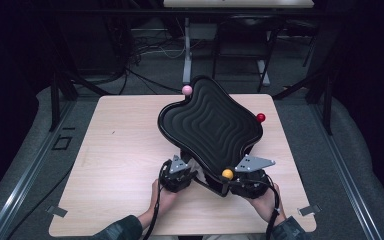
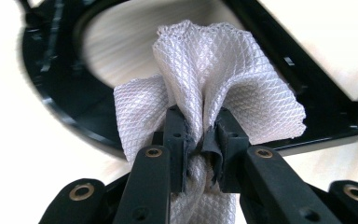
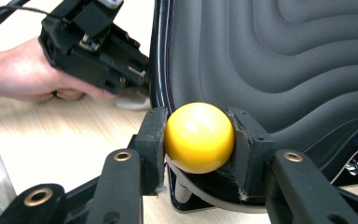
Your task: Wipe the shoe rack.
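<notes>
Right gripper pinching yellow knob, left gripper clamped on bunched white cloth

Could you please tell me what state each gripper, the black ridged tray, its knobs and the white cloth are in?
Left gripper: shut on the white mesh cloth.
White mesh cloth: bunched, pinched between the jaws.
Right gripper: shut on the yellow round knob.
Yellow round knob: clamped from both sides.
Black ridged wavy-edged tray: tilted on its black base frame.
Pink knob: free.
Red knob: free.
</notes>
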`<state>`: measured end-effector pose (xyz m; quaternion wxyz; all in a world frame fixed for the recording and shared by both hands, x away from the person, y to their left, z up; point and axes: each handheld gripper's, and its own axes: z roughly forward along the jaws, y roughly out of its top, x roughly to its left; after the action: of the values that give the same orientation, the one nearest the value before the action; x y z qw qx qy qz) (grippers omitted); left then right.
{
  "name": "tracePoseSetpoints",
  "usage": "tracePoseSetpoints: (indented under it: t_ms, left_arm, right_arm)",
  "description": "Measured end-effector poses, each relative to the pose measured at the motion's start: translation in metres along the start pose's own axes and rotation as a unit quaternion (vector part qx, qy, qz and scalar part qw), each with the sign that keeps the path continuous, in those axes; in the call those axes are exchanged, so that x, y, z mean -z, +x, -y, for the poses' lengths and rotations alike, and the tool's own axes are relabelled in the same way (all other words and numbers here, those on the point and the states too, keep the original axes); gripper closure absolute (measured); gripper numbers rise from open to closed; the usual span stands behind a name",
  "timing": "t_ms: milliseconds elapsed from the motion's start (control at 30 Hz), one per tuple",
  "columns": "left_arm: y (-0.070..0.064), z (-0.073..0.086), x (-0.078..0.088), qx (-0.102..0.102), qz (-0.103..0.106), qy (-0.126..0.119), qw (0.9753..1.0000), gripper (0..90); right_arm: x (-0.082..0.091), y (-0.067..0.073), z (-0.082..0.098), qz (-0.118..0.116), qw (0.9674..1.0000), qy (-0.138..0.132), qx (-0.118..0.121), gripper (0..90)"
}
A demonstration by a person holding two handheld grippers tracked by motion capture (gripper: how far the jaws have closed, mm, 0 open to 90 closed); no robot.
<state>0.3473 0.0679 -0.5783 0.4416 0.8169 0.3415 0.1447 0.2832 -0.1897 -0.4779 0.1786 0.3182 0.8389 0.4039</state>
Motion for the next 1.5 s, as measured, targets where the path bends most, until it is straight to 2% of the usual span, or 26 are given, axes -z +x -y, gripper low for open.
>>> tracePoseSetpoints:
  t_ms: [167, 367, 700, 800, 867, 1000, 1233, 1433, 1500]
  left_arm:
    - [0.019, 0.001, 0.008, 0.022, -0.024, -0.001, 0.9995, 77.5]
    - [0.038, 0.002, 0.025, 0.042, -0.045, -0.009, 0.9981, 77.4]
    - [0.06, 0.003, 0.059, 0.066, -0.063, -0.024, 0.9955, 77.4]
    - [0.065, 0.003, 0.072, 0.07, -0.068, -0.029, 0.9948, 77.3]
    - [0.066, 0.004, 0.077, 0.07, -0.07, -0.028, 0.9947, 77.1]
    - [0.07, 0.006, 0.086, 0.073, -0.07, -0.025, 0.9945, 77.1]
    - [0.073, 0.008, 0.089, 0.081, -0.07, -0.026, 0.9939, 77.1]
    - [0.072, 0.008, 0.086, 0.078, -0.065, -0.02, 0.9946, 77.1]
    - [0.072, 0.008, 0.086, 0.079, -0.065, -0.021, 0.9946, 77.1]
  right_arm:
    - [0.001, 0.0, 0.0, -0.001, 1.0, 0.005, -0.001, 59.5]
    - [0.001, 0.0, -0.001, -0.001, 1.0, 0.006, 0.001, 59.5]
    - [0.0, 0.0, -0.001, 0.001, 1.0, 0.007, -0.001, 59.4]
    - [0.0, -0.001, -0.002, -0.005, 1.0, 0.006, -0.002, 59.4]
    - [0.001, -0.001, -0.002, 0.002, 0.9999, 0.012, -0.001, 59.2]
    - [0.001, -0.002, -0.003, -0.006, 0.9999, 0.013, -0.002, 59.1]
    - [0.001, -0.001, -0.004, -0.009, 0.9997, 0.018, 0.01, 59.6]
    - [0.006, -0.005, -0.002, -0.022, 0.9992, 0.029, 0.017, 59.6]
    - [0.009, -0.007, -0.001, -0.034, 0.9987, 0.033, 0.018, 59.6]
